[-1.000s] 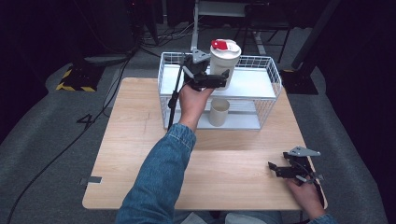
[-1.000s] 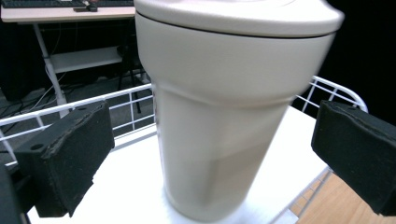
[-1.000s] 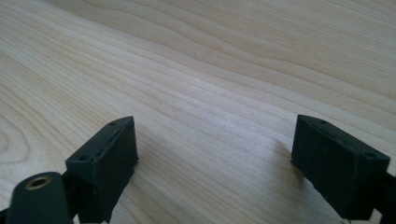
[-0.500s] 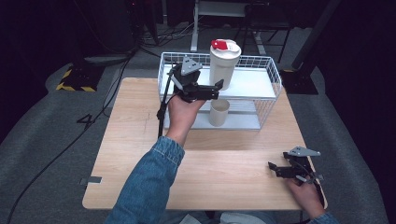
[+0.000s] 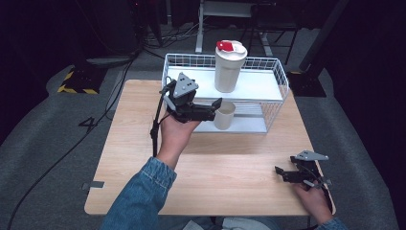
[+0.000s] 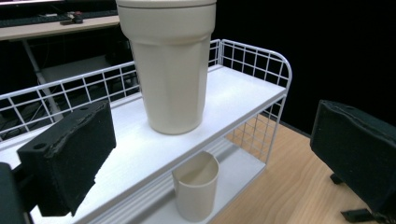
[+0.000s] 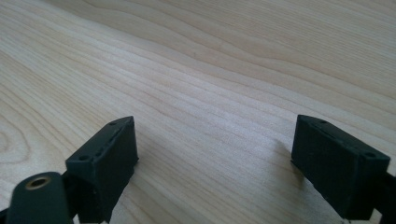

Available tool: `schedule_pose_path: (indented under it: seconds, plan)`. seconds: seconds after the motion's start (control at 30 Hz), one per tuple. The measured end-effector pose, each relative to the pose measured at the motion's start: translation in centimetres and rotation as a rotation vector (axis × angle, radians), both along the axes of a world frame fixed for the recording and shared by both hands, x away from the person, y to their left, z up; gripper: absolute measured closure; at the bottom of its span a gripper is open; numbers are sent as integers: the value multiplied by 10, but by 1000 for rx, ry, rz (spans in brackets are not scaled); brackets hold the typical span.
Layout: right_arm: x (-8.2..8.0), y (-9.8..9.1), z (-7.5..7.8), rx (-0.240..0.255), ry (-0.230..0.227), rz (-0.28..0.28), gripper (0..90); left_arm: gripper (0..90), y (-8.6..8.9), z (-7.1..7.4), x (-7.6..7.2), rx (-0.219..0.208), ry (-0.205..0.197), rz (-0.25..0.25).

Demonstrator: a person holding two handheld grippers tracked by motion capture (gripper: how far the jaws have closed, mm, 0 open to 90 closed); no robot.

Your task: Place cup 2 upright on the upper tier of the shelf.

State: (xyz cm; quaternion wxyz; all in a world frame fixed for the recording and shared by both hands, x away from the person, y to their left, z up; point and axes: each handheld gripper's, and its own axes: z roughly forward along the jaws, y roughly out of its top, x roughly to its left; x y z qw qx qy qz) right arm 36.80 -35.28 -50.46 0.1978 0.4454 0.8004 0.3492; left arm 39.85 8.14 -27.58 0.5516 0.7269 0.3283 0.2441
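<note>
We see a light wood desk (image 5: pixel 143 143) on grey carpet, dark room around, cables on the floor behind. A white wire rack (image 5: pixel 273 72) sits at the desk's far edge. The tall cream tumbler (image 5: pixel 229 67) (red tab on its lid) stands upright on the top shelf; a small cream cup (image 5: pixel 223 115) stands below. Left gripper (image 5: pixel 218 106) hangs near the cup, fingers released, nothing between. Right gripper (image 5: pixel 279 172) rests on the desk's near right corner, fingers apart, empty.

A single marking is legible: the digit "4" (image 5: pixel 89 124), marked in dark lines on the grey floor (image 5: pixel 43 143) to the left of the wooden surface (image 5: pixel 230 172). No other lettering or brand can be read.
</note>
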Motion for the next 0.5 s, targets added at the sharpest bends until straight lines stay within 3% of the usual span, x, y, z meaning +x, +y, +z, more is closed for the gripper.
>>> schedule_pose_path:
  seconds: [0.5]
  plan:
    - [0,0,0,1,0,-1,147,8,28,-18,-38,67,24,-6]
